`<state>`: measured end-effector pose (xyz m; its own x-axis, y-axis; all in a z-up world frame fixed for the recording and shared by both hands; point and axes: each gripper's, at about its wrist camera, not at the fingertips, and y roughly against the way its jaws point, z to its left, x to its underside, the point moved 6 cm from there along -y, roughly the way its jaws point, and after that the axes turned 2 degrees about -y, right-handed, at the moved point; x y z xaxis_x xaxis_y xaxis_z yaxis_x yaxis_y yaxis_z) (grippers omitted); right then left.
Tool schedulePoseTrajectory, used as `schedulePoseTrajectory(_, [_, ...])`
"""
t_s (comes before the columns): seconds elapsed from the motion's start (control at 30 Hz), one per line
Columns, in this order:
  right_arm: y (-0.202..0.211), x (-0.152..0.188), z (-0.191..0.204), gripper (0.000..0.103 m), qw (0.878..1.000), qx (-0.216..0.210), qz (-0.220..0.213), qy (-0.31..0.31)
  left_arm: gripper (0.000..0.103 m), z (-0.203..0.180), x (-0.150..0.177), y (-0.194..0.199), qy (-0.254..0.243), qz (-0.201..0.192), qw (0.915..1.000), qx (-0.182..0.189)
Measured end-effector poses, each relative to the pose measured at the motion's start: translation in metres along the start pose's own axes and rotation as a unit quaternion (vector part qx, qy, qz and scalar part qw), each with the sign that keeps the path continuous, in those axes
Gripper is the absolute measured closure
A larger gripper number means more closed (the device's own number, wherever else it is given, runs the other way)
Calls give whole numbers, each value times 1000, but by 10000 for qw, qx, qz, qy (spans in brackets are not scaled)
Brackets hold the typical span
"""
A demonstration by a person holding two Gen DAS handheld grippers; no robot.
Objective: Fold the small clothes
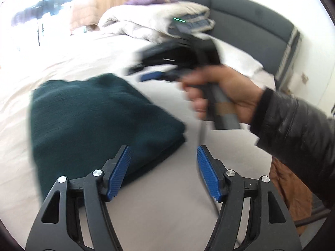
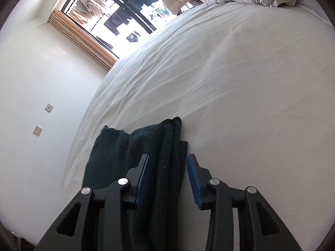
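Observation:
A dark green garment [image 1: 94, 123] lies folded into a thick pad on the white bed sheet [image 1: 159, 209]. My left gripper [image 1: 163, 156] is open and empty, just off the garment's near right corner. My right gripper [image 1: 146, 73] appears blurred in the left wrist view, held in a hand [image 1: 222, 92] above the bed beyond the garment. In the right wrist view my right gripper [image 2: 167, 167] is open, its jaws standing either side of the garment's layered edge [image 2: 169, 146], with no grip on it.
A crumpled pale duvet [image 1: 155, 21] and folded items pile up at the head of the bed against the dark grey headboard [image 1: 251, 16]. A window with a curtain [image 2: 83, 39] is beyond the bed's far side. A brown cloth [image 1: 291, 188] hangs at the bed's right edge.

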<state>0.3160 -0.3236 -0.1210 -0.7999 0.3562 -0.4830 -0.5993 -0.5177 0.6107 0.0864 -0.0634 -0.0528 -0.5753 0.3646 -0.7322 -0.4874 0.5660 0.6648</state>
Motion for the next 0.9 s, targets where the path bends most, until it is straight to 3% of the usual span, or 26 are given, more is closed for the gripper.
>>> schedulePoseTrajectory(0.17, [17, 39, 35, 63, 9965, -779, 208, 198, 38, 86, -3, 39, 603, -381, 9951, -690])
schedulePoseTrajectory(0.27, [2, 70, 40, 63, 9954, -583, 601, 471, 38, 122, -3, 38, 711, -354, 9926, -916])
schedulePoseTrajectory(0.33, [-6, 81, 27, 65, 9955, -500, 698, 398, 38, 136, 6, 25, 682, -39, 9923, -1030])
schedulePoseTrajectory(0.37, [-6, 82, 20, 68, 9960, -529, 646, 331, 38, 139, 9, 20, 670, -4, 9920, -1065])
schedulePoseTrajectory(0.43, [-3, 79, 7, 87, 9969, -539, 568, 110, 37, 146, 17, 19, 597, -50, 9916, -1149])
schedulePoseTrajectory(0.5, [3, 73, 3, 89, 9978, -432, 491, 46, 37, 150, 20, 21, 585, -51, 9910, -1204])
schedulePoseTrajectory(0.57, [12, 68, 3, 80, 9992, -122, 376, 80, 37, 145, 21, 23, 640, -77, 9915, -1127])
schedulePoseTrajectory(0.6, [18, 62, 4, 62, 9996, -124, 269, 24, 37, 145, 24, 25, 701, -85, 9915, -1093])
schedulePoseTrajectory(0.63, [21, 57, 7, 57, 9994, -279, 191, -38, 37, 145, 22, 24, 793, -114, 9914, -1032])
schedulePoseTrajectory(0.73, [18, 41, 18, 57, 9989, -440, 148, -45, 37, 145, 24, 26, 1009, -127, 9899, -991])
schedulePoseTrajectory(0.9, [-23, 29, 6, 57, 9967, -160, 736, -302, 37, 129, 29, 24, 1038, -45, 9898, -974])
